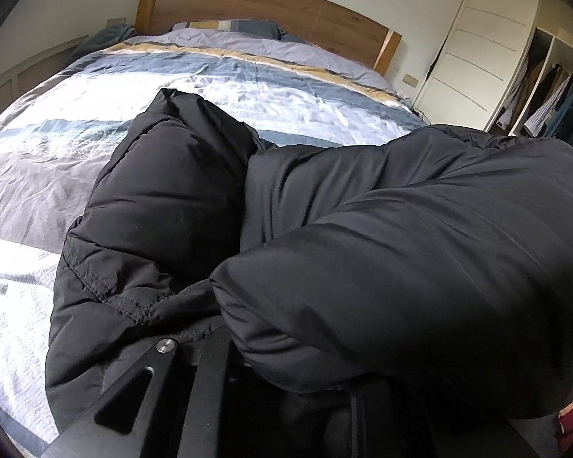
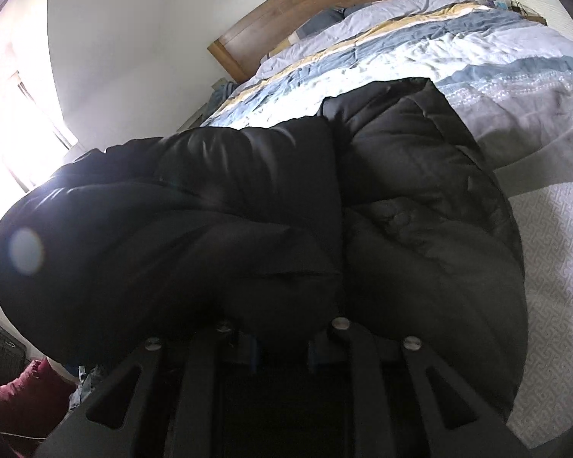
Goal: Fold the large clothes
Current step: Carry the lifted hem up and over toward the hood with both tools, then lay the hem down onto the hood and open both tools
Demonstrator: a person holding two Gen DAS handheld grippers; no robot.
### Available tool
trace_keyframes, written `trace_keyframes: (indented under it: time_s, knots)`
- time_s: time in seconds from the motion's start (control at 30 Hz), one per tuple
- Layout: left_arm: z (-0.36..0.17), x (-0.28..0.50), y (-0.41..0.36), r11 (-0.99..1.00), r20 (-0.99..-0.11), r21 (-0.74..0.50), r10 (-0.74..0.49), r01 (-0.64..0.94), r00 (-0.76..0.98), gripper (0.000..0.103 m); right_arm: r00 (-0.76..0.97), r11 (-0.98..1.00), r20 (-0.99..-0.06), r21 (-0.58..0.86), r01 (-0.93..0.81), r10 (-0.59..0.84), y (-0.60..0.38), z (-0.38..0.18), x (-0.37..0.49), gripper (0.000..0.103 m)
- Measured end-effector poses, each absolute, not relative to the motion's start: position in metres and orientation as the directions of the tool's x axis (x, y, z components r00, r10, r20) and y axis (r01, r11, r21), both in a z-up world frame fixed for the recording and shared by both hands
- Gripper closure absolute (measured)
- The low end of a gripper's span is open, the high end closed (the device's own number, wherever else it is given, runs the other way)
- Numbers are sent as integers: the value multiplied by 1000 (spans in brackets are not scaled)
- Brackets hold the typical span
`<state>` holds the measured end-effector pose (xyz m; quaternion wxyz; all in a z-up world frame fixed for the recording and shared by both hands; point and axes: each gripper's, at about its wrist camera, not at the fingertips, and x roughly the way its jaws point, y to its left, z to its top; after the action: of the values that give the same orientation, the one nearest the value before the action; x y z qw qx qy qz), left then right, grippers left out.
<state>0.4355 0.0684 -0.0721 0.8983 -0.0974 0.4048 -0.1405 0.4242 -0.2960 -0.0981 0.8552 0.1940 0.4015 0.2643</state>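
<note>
- Black puffy jacket [image 1: 324, 210] lies bunched on the striped duvet [image 1: 95, 122] near the foot of the bed, with one thick padded fold bulging up right against both cameras.
- Left gripper [image 1: 248, 351]: its fingertips are buried under the fabric; only one linkage arm and a bolt show, so how wide the jaws stand cannot be told.
- Right gripper [image 2: 282, 328]: both linkage arms show, spread fairly wide, and the jacket [image 2: 248, 210] presses onto them; the tips are hidden, so a grasp cannot be confirmed.
- Wooden headboard [image 1: 267, 4] stands at the bed's far end.
</note>
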Motion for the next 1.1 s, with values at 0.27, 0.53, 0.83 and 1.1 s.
trace_keyframes:
  time_s: [0.27, 0.53, 0.83, 1.1]
  knots:
    - [-67, 418, 69, 955, -723, -255, -291, 150, 626, 74, 552, 840, -636, 451, -301, 539, -286, -78, 412, 68]
    - [-62, 396, 73, 961, -743, -239, -274, 140, 611, 60, 566, 870, -663, 417, -265, 490, -298, -70, 387, 58]
    - [-39, 360, 84, 960, -755, -218, -281, 178, 592, 56, 584, 886, -668, 378, -268, 462, -313, -37, 349, 58]
    - [27, 374, 93, 949, -689, -253, -313, 189, 654, 37, 640, 866, -585, 303, -397, 498, -292, 50, 374, 56]
